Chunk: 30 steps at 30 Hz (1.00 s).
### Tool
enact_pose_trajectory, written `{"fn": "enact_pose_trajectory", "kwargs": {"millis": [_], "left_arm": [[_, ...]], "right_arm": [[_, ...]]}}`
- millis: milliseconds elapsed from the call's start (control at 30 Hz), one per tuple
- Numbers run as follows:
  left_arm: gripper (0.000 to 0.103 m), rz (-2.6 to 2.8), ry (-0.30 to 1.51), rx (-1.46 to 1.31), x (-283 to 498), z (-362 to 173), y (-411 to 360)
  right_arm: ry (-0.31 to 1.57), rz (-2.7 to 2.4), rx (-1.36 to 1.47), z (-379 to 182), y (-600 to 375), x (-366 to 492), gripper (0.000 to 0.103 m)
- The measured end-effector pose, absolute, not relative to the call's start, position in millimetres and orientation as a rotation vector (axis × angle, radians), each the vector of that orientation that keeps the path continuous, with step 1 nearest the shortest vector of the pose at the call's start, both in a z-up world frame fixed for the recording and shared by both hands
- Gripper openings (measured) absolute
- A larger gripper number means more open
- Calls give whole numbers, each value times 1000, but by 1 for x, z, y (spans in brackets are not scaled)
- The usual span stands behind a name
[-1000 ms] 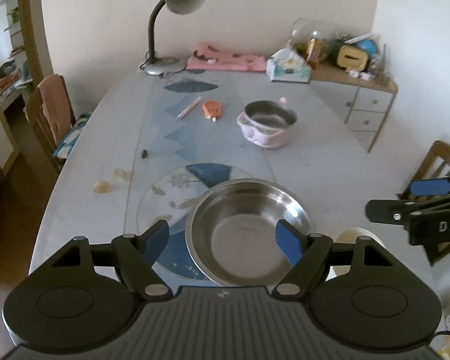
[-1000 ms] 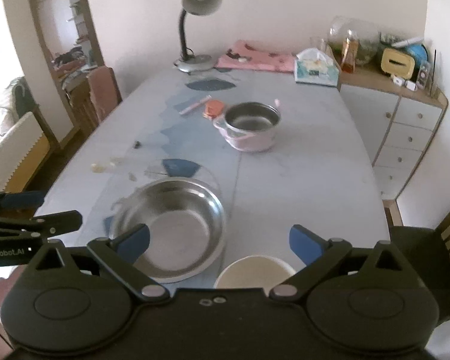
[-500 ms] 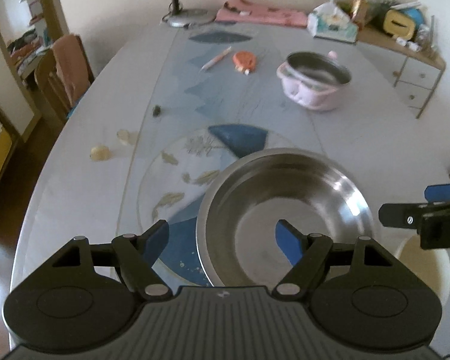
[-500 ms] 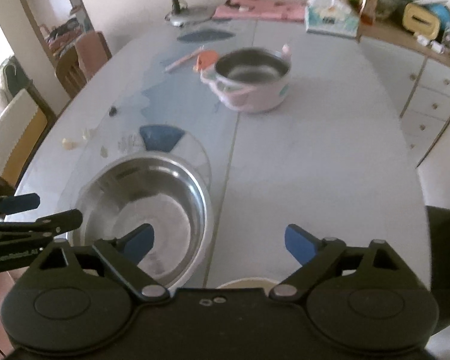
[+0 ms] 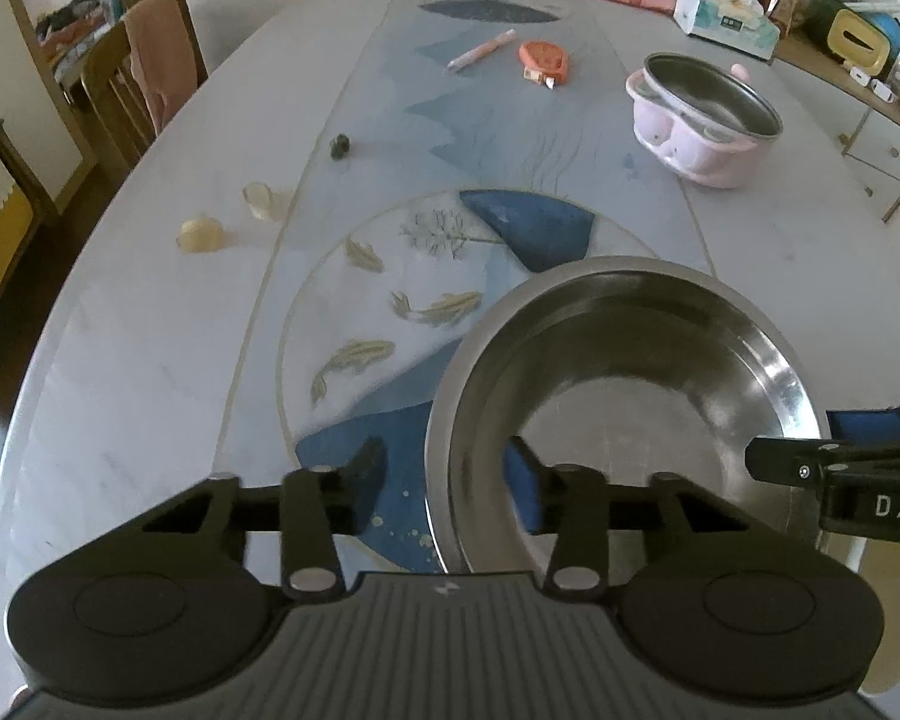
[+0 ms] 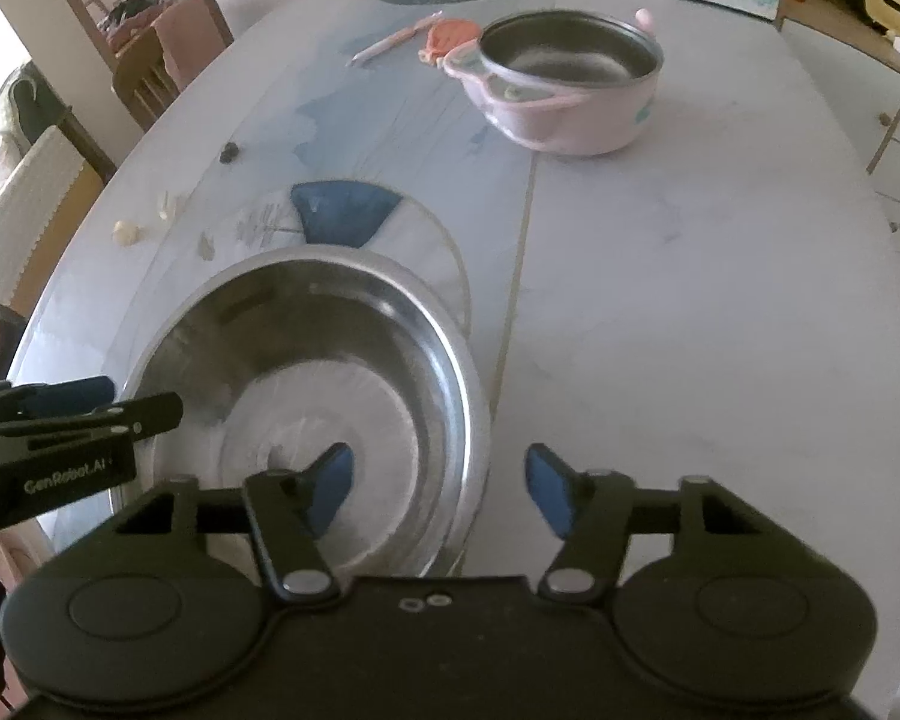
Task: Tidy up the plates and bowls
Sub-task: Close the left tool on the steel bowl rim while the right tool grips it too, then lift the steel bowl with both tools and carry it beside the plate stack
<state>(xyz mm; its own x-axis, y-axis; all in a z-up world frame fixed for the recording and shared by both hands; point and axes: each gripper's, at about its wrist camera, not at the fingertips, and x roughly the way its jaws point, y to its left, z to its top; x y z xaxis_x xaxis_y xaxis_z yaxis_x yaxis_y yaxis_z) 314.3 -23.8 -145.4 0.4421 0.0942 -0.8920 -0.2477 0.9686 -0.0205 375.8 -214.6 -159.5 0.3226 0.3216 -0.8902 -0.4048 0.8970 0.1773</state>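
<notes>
Steel bowl (image 5: 624,414) is set on the near end of the table (image 5: 150,312), its rim straddled on opposite sides. Left gripper (image 5: 444,474) and right gripper (image 6: 438,486) have just been closing, one pad inside and one outside; pad contact cannot be confirmed. Grasping is judged underway; an even two-sided clamp is needed next.

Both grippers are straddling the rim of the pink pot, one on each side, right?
Not the pink pot. The left gripper and right gripper, jaws just closing, straddle opposite sides of the steel bowl's rim; both wrist views show it. The pot sits apart, farther up the table.
</notes>
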Motion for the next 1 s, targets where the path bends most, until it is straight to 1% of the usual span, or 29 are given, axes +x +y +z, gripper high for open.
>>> {"fn": "enact_pose_trajectory", "kwargs": {"millis": [67, 133, 200, 267, 300, 333, 400, 667, 1000], "left_arm": [[33, 208, 1099, -168, 314, -146, -24], [31, 207, 1098, -173, 314, -146, -24], [24, 198, 1098, -175, 314, -146, -24], [22, 202, 1100, -164, 314, -146, -25], [21, 203, 1101, -159, 314, -146, -26], [18, 207, 1103, -154, 314, -145, -26], [15, 213, 1108, -153, 313, -145, -25], [15, 199, 1092, -149, 304, -137, -24], [15, 175, 1070, -134, 281, -104, -22]], "right_arm": [[1155, 481, -82, -161, -214, 376, 46], [1159, 482, -78, -162, -213, 376, 41], [1156, 472, -84, -162, -213, 374, 37], [1153, 457, -90, -162, -213, 374, 28], [1152, 449, -90, -162, -214, 374, 25], [1151, 439, -89, -162, -215, 374, 20], [1152, 423, -79, -162, -219, 374, 15], [1125, 407, -57, -155, -222, 366, 13], [1104, 411, -22, -126, -229, 343, 12]]}}
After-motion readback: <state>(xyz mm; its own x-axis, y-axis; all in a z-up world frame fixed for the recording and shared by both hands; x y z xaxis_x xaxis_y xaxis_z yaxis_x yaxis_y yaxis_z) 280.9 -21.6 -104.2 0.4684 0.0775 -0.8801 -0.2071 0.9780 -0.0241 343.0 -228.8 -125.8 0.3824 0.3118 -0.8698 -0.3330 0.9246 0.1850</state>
